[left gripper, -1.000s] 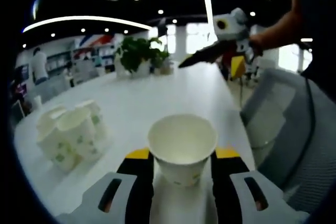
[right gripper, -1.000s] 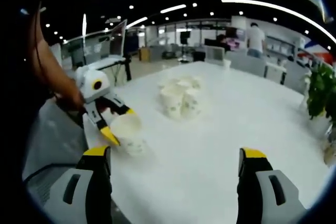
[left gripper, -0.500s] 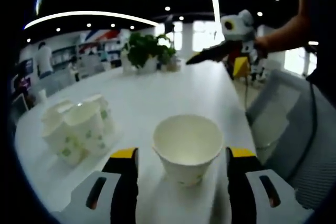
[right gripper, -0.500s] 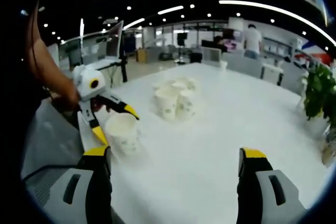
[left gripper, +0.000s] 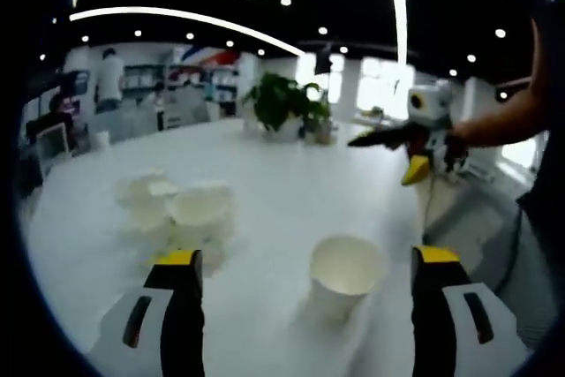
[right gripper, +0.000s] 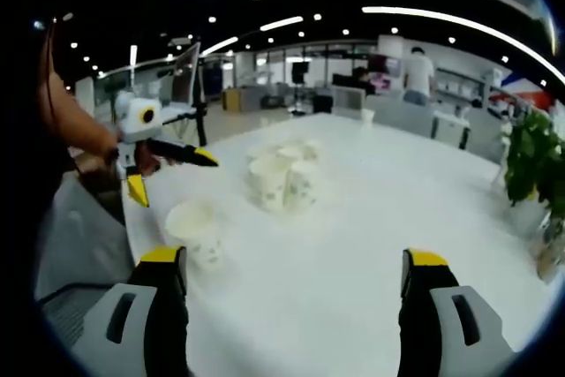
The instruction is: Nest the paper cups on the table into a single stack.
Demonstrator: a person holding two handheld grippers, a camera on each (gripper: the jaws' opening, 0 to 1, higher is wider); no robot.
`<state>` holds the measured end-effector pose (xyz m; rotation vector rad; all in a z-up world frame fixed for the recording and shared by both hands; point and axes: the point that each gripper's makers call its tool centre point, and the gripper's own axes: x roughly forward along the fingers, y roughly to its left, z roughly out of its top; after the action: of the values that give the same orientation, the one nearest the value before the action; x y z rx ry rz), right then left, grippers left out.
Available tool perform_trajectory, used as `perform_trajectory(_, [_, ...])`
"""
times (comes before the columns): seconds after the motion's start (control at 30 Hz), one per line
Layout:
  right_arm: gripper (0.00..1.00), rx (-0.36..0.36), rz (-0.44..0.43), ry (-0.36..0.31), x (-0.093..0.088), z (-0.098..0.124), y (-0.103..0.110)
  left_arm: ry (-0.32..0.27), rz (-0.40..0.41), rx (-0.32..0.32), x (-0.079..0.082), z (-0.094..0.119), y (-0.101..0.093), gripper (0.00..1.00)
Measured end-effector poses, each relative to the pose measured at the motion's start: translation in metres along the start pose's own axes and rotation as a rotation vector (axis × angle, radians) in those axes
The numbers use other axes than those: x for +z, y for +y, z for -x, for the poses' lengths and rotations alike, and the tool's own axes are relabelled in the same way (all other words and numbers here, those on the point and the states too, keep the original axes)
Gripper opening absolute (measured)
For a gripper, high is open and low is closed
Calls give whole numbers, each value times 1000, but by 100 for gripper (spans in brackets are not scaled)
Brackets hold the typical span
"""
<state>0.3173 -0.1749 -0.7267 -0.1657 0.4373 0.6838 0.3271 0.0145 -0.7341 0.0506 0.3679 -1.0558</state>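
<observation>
One single white paper cup [left gripper: 346, 273] stands upright on the long white worktop [left gripper: 291, 174] in the left gripper view, between the yellow-tipped jaws of the left tongs [left gripper: 306, 262] but touching neither; it sits nearer the right jaw, and the jaws stand wide apart with nothing held. Away from that single cup, toward the view's left, a huddle of white paper cups with green print [left gripper: 177, 209] stands mouth-up, well apart from it. Beyond the single cup, past the worktop's edge, the right tongs [left gripper: 402, 152] hang in the air in a person's hand [left gripper: 463, 137], jaws spread. A green potted plant [left gripper: 282, 105] stands at the worktop's far end.

In the right gripper view, the right tongs [right gripper: 296, 262] show their own two jaws wide apart over bare worktop [right gripper: 371, 218], gripping nothing. The single cup [right gripper: 192, 229] stands just beyond the view's left jaw, upright, near the worktop's edge. The huddle of cups [right gripper: 281, 176] lies farther along the worktop from the single cup, clearly separate. Above the single cup the left tongs [right gripper: 168, 172] hover, gaping and empty, clear of its rim. A potted plant [right gripper: 530, 165] stands far from the single cup, at the view's right.
</observation>
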Motion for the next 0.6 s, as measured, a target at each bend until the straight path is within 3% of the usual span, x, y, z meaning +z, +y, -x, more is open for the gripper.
perform_trajectory(0.07, [100,-4,1,-2,-1,0,-3,-28,29,50,4,13,11,98])
perform_trajectory(0.23, [100,-13,0,-2,-3,0,-9,34,32,125,-6,39,31,98])
perform_trajectory(0.6, [100,-54,8,-4,-7,2,-23,86,11,207,-12,75,55,98])
